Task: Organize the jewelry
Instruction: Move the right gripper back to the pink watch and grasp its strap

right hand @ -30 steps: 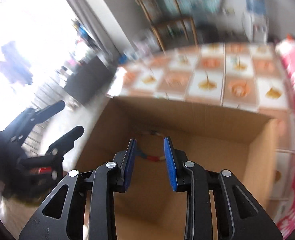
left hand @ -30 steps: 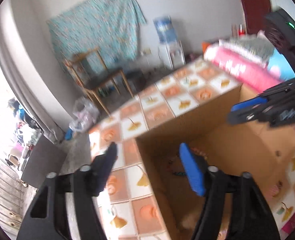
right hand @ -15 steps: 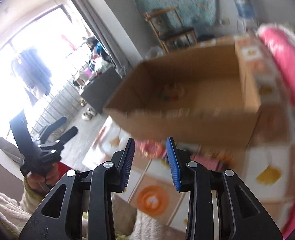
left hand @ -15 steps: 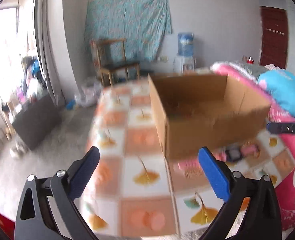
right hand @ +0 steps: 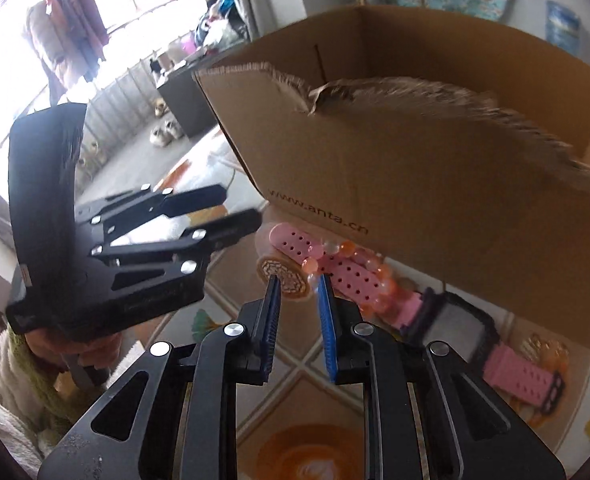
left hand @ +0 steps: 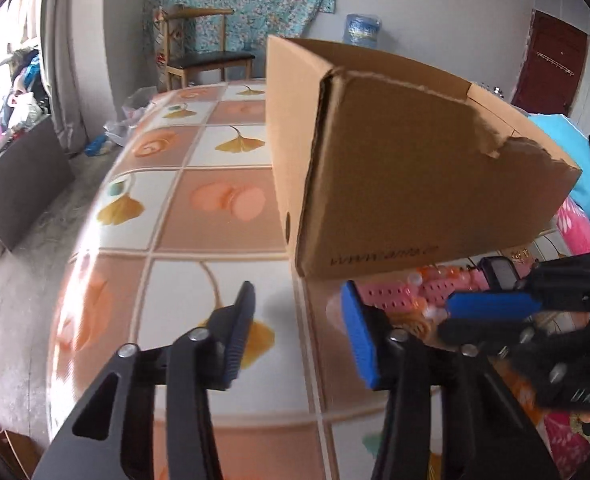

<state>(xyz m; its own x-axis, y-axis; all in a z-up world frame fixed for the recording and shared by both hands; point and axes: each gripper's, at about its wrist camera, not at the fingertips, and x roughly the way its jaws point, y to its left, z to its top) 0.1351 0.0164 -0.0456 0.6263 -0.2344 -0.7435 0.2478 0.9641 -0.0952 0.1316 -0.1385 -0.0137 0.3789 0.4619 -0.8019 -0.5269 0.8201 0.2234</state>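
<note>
Both tongs came in low at the jewelry beside the box.

From my left wrist view, my left tongs were closing on nothing, over the bare bench just off the corner of the cardboard box; I kept them clear of the pile so my right tongs could work it from the right. From my right wrist view, my right tongs were narrowly parted and closing, empty, with the bead bracelet just beyond the tips, draped over the pink watch beside a round woven pendant. All of it lay on the bench against the box's near wall, I judged because the box was where it would go.
</note>
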